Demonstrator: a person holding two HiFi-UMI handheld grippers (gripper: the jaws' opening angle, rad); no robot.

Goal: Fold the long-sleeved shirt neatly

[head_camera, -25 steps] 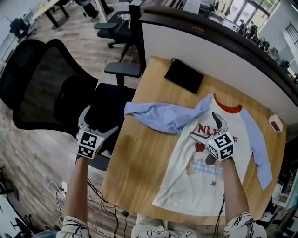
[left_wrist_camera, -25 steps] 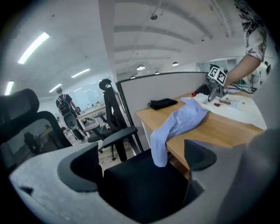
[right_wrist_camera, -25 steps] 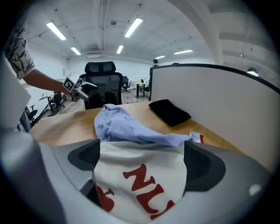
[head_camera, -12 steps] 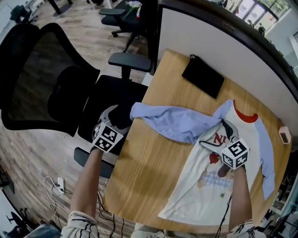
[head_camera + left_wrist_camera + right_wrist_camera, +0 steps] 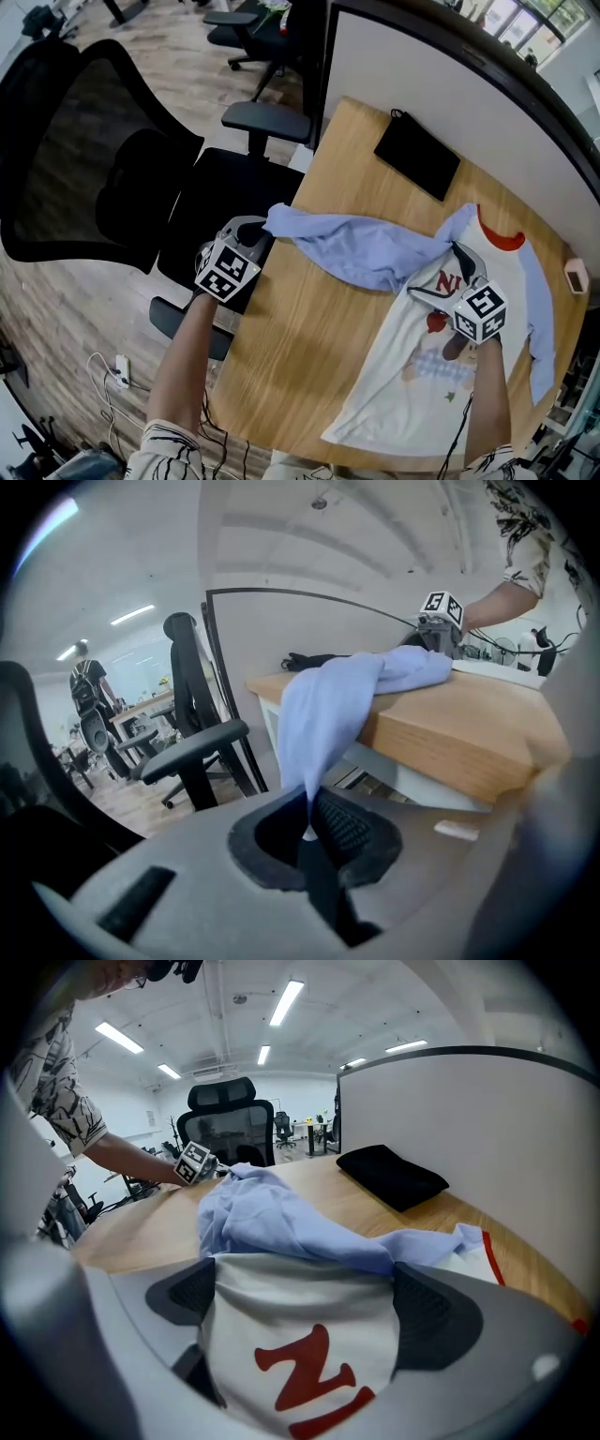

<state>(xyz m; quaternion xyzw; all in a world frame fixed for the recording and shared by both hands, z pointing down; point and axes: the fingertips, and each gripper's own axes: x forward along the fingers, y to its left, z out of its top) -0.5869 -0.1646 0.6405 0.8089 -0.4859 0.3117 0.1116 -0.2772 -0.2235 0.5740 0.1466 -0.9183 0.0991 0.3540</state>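
The long-sleeved shirt, white with blue sleeves and a red collar, lies front up on the wooden table. Its blue sleeve stretches left, and the cuff hangs over the table's left edge. My left gripper is at that edge; its jaws have just been closing and are now shut on the sleeve's cuff, which runs down into the pinch of the left gripper. My right gripper stands open on the shirt's chest, its jaws straddling the red print.
A flat black pouch lies at the table's far side below a white partition. A black office chair stands close to the table's left edge, beside my left gripper. A small pale object sits at the right edge.
My left gripper has come down and rightwards to the table's edge and shut on the sleeve's cuff. My right gripper has sunk a little onto the chest.
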